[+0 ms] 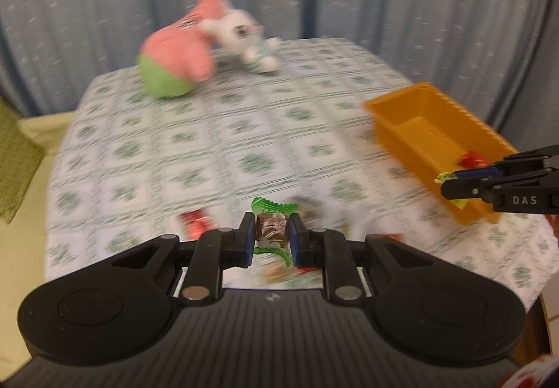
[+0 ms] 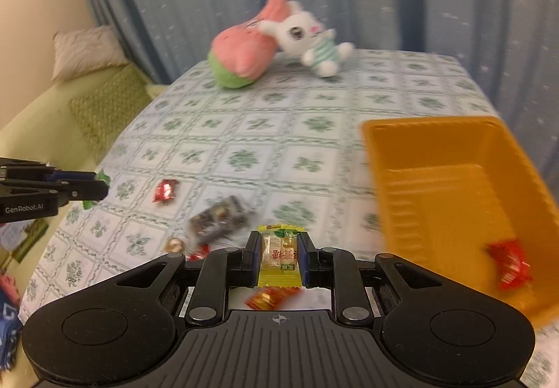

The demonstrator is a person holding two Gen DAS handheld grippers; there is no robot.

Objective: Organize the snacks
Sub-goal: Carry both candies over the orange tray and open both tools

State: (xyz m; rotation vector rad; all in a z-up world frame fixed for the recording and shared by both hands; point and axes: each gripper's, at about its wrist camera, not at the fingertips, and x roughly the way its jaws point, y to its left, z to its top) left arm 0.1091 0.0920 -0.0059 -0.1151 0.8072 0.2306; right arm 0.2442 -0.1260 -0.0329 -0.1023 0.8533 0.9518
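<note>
My left gripper point(image 1: 271, 234) is shut on a green-wrapped candy point(image 1: 272, 227) and holds it above the table's near part. My right gripper point(image 2: 279, 253) is shut on a yellow-wrapped candy point(image 2: 279, 257), left of the orange bin point(image 2: 450, 143). The bin holds one red candy point(image 2: 510, 264). In the left wrist view the right gripper point(image 1: 450, 185) reaches over the near end of the bin point(image 1: 401, 140). Loose snacks lie on the cloth: a red candy point(image 2: 165, 190), a dark packet point(image 2: 220, 218), a round gold candy point(image 2: 174, 244) and an orange-red one point(image 2: 270, 297).
A pink and green plush point(image 2: 241, 52) and a white bunny plush point(image 2: 311, 38) lie at the table's far end. Blue curtains hang behind. A sofa with a green cushion point(image 2: 104, 105) stands left of the table. The checked tablecloth point(image 2: 314, 101) covers the table.
</note>
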